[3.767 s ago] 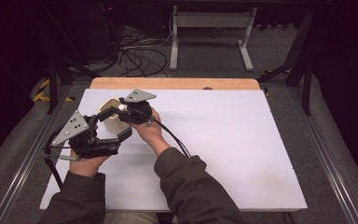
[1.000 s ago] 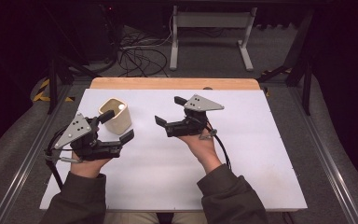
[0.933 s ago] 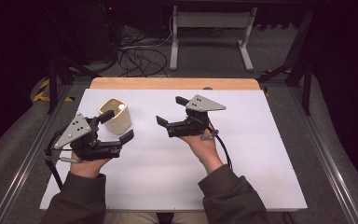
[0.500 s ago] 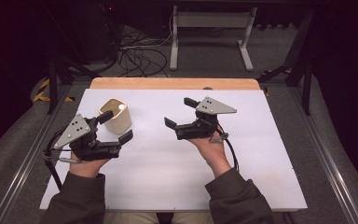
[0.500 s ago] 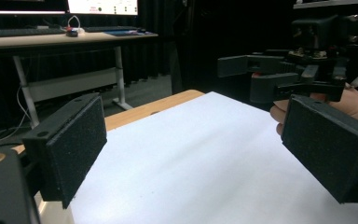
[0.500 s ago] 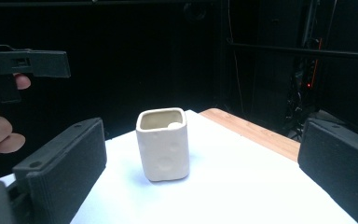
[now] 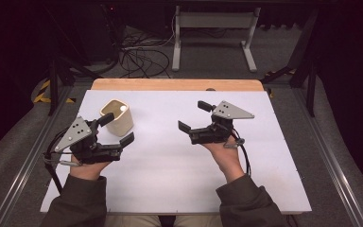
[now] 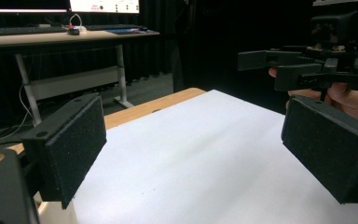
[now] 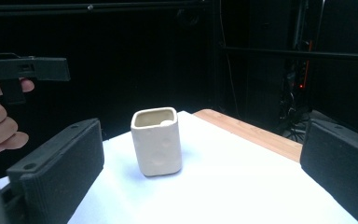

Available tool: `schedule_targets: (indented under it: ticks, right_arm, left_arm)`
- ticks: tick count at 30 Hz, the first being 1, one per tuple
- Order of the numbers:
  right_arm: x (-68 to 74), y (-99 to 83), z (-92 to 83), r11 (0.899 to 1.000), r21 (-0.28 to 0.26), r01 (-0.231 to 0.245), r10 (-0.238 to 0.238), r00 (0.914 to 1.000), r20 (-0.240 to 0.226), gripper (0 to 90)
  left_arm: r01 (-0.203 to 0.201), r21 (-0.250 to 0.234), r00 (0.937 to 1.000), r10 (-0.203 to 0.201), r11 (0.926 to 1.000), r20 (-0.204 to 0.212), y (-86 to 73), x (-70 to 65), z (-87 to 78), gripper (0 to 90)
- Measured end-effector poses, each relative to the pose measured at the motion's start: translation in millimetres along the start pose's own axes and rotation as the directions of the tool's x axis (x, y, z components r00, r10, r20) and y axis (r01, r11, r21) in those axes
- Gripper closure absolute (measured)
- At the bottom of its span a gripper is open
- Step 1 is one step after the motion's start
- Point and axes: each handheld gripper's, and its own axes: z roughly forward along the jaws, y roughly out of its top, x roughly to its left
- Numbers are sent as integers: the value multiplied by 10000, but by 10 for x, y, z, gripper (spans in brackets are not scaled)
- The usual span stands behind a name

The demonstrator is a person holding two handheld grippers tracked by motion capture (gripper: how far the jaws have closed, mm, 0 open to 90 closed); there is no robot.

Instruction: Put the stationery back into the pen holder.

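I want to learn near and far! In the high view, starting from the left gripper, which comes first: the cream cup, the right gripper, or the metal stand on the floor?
1. cream cup, beside it
2. right gripper, across the table
3. metal stand, on the floor beyond the table

Both forearms wear dark olive-grey sleeves (image 7: 82,201), cuffs ending at the wrists. Each hand carries a black two-jaw tool — the left gripper (image 7: 115,129) and the right gripper (image 7: 194,116) — topped with a grey three-cornered plate dotted with small holes. Black cables trail back from each; the jaw pads (image 8: 74,140) are rough, dark foam-like blocks.
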Motion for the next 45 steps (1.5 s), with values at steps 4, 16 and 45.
schedule_targets:
  ticks: [4,16,45]
  right_arm:
    - [-33,-2,-91,9999,-119,-48,49,10000,83,1]
    - [-103,-29,-299,9998,-157,-103,107,9997,242,1]
    - [-291,-172,-794,9987,-439,-241,282,9950,963,2]
  left_arm:
    - [-25,-29,10000,25,10000,-6,-2,6,-11,73]
    - [-70,31,9999,71,10000,-86,-24,4,-19,70]
    - [43,174,9996,-38,9998,-285,-95,47,-78,61]
